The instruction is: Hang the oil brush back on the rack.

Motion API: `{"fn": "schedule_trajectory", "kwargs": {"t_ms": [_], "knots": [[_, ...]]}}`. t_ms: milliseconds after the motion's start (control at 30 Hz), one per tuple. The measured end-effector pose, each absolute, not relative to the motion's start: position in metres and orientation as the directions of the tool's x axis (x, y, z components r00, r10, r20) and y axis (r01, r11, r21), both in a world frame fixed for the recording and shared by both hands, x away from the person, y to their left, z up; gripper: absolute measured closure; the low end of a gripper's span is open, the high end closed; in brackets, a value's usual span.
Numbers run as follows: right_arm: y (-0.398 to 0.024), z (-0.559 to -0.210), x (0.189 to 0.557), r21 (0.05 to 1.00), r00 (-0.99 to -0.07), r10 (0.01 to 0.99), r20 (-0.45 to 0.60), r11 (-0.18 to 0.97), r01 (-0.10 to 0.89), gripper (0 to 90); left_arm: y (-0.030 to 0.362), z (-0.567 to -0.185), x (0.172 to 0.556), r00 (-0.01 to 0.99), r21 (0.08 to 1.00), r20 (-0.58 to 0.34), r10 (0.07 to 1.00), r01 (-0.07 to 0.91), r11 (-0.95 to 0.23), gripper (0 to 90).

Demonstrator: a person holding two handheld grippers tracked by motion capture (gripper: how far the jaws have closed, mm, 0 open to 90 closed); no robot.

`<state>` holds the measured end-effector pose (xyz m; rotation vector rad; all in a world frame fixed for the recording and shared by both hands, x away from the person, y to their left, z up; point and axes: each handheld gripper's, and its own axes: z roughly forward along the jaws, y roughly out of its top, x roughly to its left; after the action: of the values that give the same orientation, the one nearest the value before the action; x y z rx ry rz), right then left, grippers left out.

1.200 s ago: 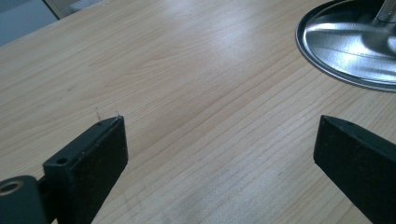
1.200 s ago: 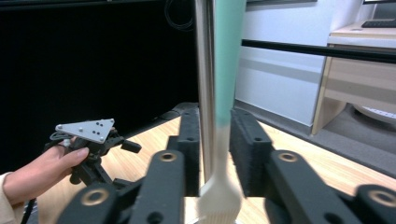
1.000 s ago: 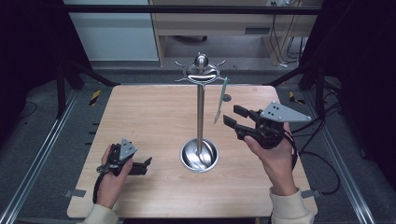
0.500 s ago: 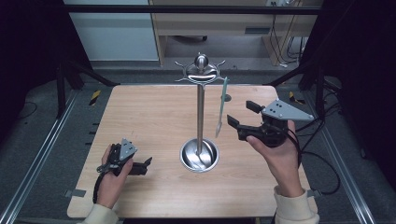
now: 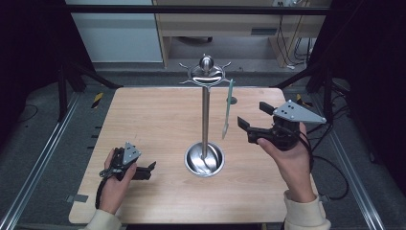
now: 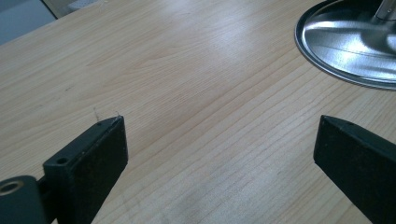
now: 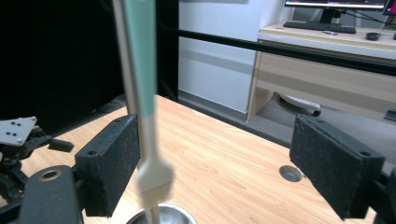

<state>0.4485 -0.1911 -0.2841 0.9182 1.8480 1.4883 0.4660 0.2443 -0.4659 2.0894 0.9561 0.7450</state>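
A metal stand (image 5: 205,110) with hooks at its top rises from a round steel base (image 5: 204,158) at the table's middle. A green-handled brush (image 5: 228,108) hangs free from a right-hand hook, its white head low. My right gripper (image 5: 252,115) is held in the air just right of it. Its jaws have just been opening and stand wide, with nothing between them. In the right gripper view the brush (image 7: 142,70) hangs just ahead of the left jaw, untouched. My left gripper (image 5: 146,171) rests open on the table at the front left, empty, near the base (image 6: 345,42).
The wooden table (image 5: 153,120) has a small round hole (image 5: 232,100) at its back right. A black frame bar crosses behind it, with a desk and cables beyond. Metal rails run along both sides of the table.
My right gripper has opened and drawn back to the right, away from the brush, which stays hanging on the stand. The left gripper has not moved.
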Motion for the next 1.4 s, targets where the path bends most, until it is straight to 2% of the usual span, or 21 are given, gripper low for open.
{"fn": "schedule_trajectory", "kwargs": {"t_ms": [633,1400], "knots": [[-0.211,-0.290,0.455,0.971,-0.516,0.856,-0.038,0.153,0.182,10.2,0.244,-0.466,0.466,0.559,0.789,0.207,0.803,0.390,-0.475,2.5],[-0.236,-0.326,0.477,0.936,-0.440,0.897,-0.030,0.180,0.304,6.4,0.244,-0.465,0.466,0.557,0.791,0.206,0.805,0.389,-0.472,2.5]]}}
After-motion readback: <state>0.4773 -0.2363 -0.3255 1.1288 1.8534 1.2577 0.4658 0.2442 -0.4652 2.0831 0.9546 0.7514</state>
